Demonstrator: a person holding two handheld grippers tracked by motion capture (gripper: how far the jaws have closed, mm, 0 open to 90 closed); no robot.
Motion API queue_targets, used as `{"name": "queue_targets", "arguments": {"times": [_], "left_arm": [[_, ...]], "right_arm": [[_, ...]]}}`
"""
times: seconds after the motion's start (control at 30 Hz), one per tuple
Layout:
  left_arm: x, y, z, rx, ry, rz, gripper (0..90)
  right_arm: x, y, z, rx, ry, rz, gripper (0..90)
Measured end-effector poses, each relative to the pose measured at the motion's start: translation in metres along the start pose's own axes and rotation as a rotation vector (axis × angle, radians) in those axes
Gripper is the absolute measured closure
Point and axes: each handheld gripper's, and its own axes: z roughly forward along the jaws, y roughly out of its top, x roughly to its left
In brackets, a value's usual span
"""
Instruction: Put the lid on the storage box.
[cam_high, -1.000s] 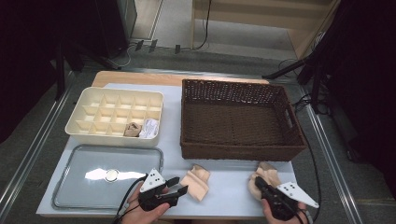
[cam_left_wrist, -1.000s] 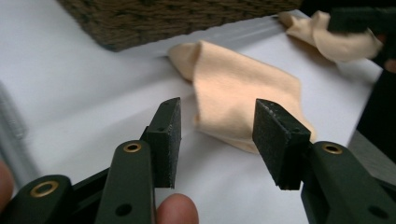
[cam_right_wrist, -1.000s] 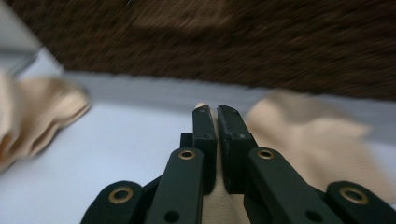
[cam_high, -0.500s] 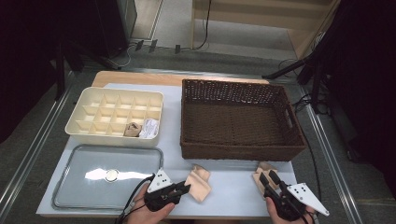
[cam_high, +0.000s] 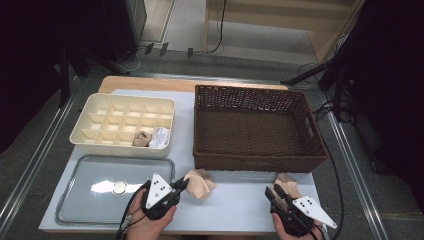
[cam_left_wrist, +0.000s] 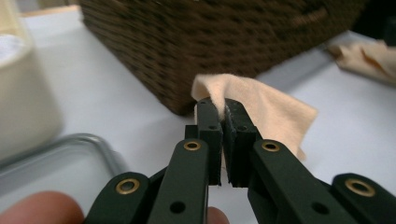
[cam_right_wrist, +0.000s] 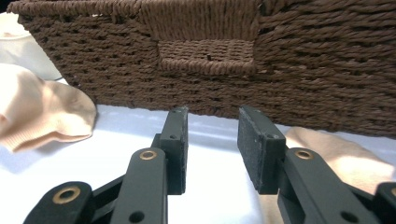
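Two peach cloths lie on the white table in front of a brown wicker basket (cam_high: 255, 127). My left gripper (cam_high: 181, 185) is shut on the near edge of the left cloth (cam_high: 202, 182). In the left gripper view the jaws (cam_left_wrist: 217, 106) pinch a fold of that cloth (cam_left_wrist: 273, 109). My right gripper (cam_high: 274, 190) is open just short of the right cloth (cam_high: 286, 181). Its jaws have just opened and then eased in a little, with nothing between them (cam_right_wrist: 212, 122). The right cloth (cam_right_wrist: 336, 156) lies under and beside one jaw.
A cream compartment tray (cam_high: 122, 125) holding two small items stands at the back left. In front of it lies a metal tray (cam_high: 90, 192) with a small round thing on it. The basket wall (cam_right_wrist: 280, 60) rises close ahead of the right gripper. The table's front edge is just under both hands.
The left gripper's jaws closed onto the left cloth. The right gripper let go of the right cloth, opened, and drew back a little toward the front right.
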Motion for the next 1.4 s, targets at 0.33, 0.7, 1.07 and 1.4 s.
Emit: {"name": "queue_targets", "arguments": {"times": [0.33,0.7,1.07,1.4], "left_arm": [[-0.044,-0.019,0.016,0.084,-0.207,0.091,84.6],[-0.061,-0.03,0.023,0.133,-0.259,0.149,82.4],[-0.052,-0.032,0.02,0.145,-0.228,0.128,75.4],[-0.031,-0.024,0.012,0.082,-0.254,-0.003,63.3]], "right_arm": [[0.028,-0.001,0.016,0.032,0.161,0.007,64.1],[0.094,0.026,0.054,0.08,0.33,0.001,49.4],[0.055,0.008,0.041,0.168,0.202,0.045,88.9],[0.019,-0.016,0.014,0.164,0.12,0.049,70.7]]}}
